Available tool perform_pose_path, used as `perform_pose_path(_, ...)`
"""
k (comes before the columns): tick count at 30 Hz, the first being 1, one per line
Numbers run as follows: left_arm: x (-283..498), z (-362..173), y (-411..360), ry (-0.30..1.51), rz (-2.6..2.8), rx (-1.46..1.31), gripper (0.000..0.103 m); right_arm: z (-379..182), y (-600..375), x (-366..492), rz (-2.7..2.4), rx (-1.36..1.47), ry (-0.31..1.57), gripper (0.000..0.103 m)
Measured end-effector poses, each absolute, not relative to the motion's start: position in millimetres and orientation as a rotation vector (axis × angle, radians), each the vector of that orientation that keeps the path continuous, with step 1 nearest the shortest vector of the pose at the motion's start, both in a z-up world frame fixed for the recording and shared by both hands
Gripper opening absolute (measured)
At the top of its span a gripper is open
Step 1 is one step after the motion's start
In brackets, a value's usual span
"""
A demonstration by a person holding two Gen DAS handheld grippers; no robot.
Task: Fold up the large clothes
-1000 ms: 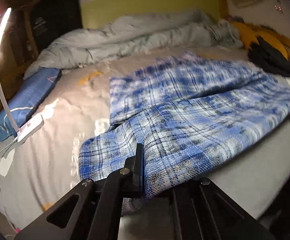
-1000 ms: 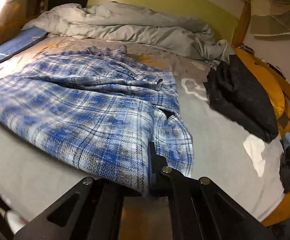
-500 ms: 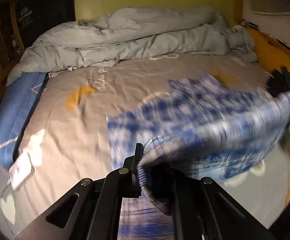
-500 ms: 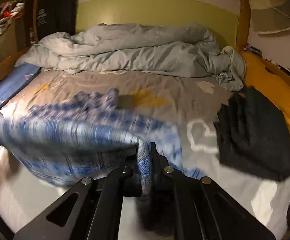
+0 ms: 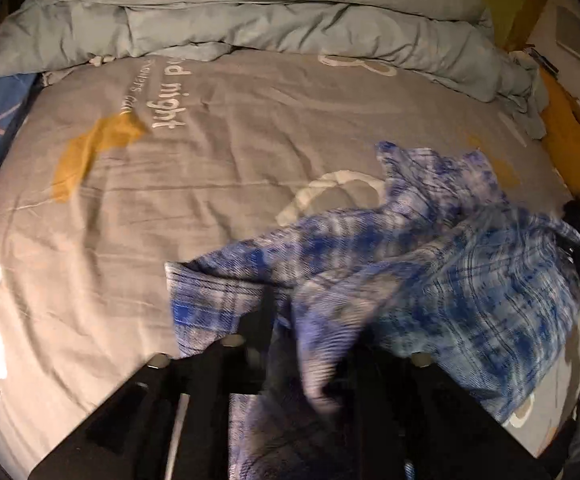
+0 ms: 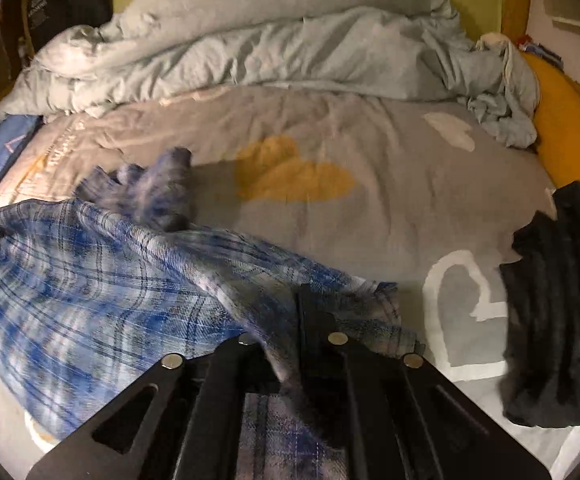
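Plaid shirt (image 5: 470,292) between both jaws; left gripper (image 5: 310,320) opening wide, right gripper (image 6: 290,320) barely parting; uneven release risks a skewed fold.

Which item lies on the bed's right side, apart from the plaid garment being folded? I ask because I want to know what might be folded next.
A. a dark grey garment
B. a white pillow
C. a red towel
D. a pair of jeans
A: the right wrist view shows a dark grey garment lying on the grey bedcover, clear of the blue plaid garment.
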State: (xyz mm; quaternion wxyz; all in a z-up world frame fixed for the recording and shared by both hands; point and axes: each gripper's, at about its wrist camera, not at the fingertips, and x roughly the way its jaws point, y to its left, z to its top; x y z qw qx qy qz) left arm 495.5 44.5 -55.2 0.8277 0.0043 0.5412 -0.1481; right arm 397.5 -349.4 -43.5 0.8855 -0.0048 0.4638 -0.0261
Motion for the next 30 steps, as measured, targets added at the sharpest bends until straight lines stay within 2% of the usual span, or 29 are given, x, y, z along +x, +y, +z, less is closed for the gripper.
perform_pose_path(1, 495, -53, 46, 1.133, -0.296, 0.016, 0.055, -45, -351, 397, -0.058, -0.001, 0.961, 0.013)
perform_pose_path(2, 491, -45, 48, 1.094, -0.283, 0.028, 0.064, -43, -353, 394, -0.067, 0.013, 0.953, 0.029)
perform_pose_path(3, 484, -36, 50, 1.039, -0.284, 0.045, 0.074, -39, -357, 389, -0.079, 0.033, 0.936, 0.050)
perform_pose_path(5, 471, -16, 52, 0.952, -0.305, 0.078, 0.076, -26, -365, 377, -0.083, 0.072, 0.882, 0.070)
perform_pose_path(7, 456, 3, 54, 0.896, -0.318, 0.097, 0.084, -10, -373, 366, -0.084, 0.094, 0.834, 0.072)
perform_pose_path(8, 451, 11, 54, 0.879, -0.311, 0.108, 0.085, -1, -376, 361, -0.089, 0.099, 0.820, 0.076)
perform_pose_path(9, 444, 20, 55, 0.858, -0.312, 0.121, 0.085, 9, -379, 355, -0.103, 0.105, 0.802, 0.084)
perform_pose_path(12, 432, 39, 50, 0.818, -0.335, 0.151, 0.086, 38, -385, 334, -0.122, 0.119, 0.726, 0.098)
perform_pose_path(17, 442, 39, 28, 0.907, -0.360, 0.219, 0.087, 71, -377, 302, -0.102, 0.092, 0.655, 0.100)
perform_pose_path(24, 460, -13, 16, 1.160, -0.427, 0.188, 0.087, 70, -360, 271, -0.042, 0.040, 0.676, 0.101)
perform_pose_path(27, 453, -23, 17, 1.154, -0.405, 0.179, 0.087, 55, -360, 261, -0.026, 0.063, 0.712, 0.101)
perform_pose_path(30, 443, -13, 27, 1.043, -0.422, 0.117, 0.087, 38, -363, 257, -0.022, 0.103, 0.757, 0.101)
